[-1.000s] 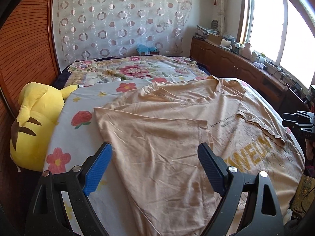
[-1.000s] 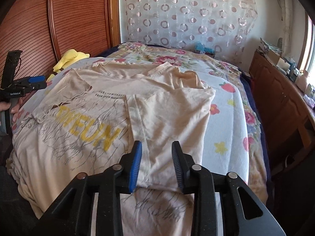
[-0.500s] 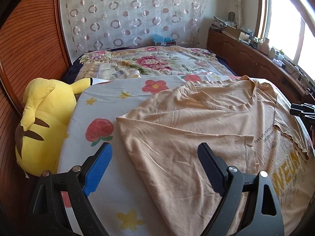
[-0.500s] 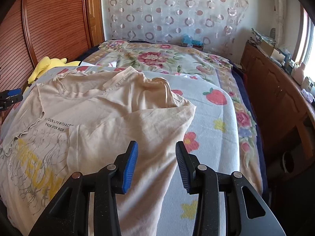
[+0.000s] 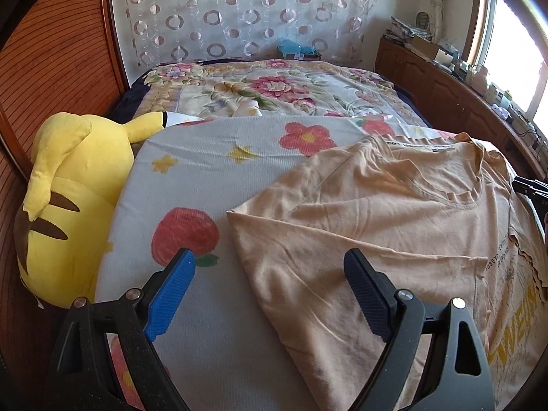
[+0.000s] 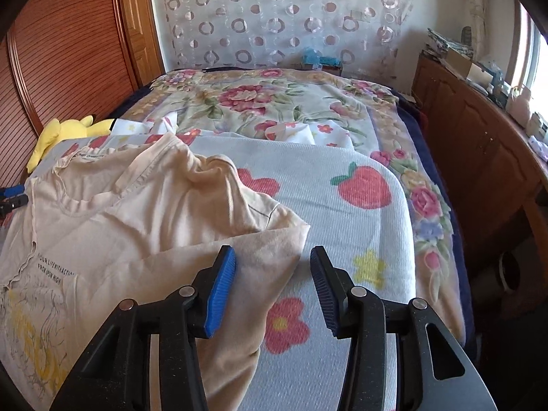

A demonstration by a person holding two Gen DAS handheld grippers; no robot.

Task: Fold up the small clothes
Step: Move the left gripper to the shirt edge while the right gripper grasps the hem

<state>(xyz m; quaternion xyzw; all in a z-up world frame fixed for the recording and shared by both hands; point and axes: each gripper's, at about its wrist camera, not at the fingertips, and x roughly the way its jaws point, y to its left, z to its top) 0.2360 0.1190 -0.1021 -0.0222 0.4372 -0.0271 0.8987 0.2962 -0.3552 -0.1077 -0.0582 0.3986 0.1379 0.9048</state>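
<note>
A beige T-shirt (image 5: 376, 226) with yellow lettering lies on a pale fruit-print blanket (image 5: 212, 178) on the bed, both side edges folded inward. My left gripper (image 5: 270, 284) is open and empty above the shirt's left folded edge. My right gripper (image 6: 274, 284) is open and empty above the shirt's right folded corner (image 6: 274, 236). The shirt also shows in the right wrist view (image 6: 120, 226), collar toward the far side. The right gripper's tip shows at the right edge of the left wrist view (image 5: 531, 185).
A yellow plush toy (image 5: 68, 185) lies at the bed's left edge against a wooden headboard panel (image 5: 51, 68). A floral quilt (image 5: 274, 85) covers the far bed. A wooden cabinet (image 6: 479, 144) with clutter runs along the right under the window.
Both grippers have moved up the shirt toward the collar end. The right gripper's jaws have opened wider. The shirt lies as before.
</note>
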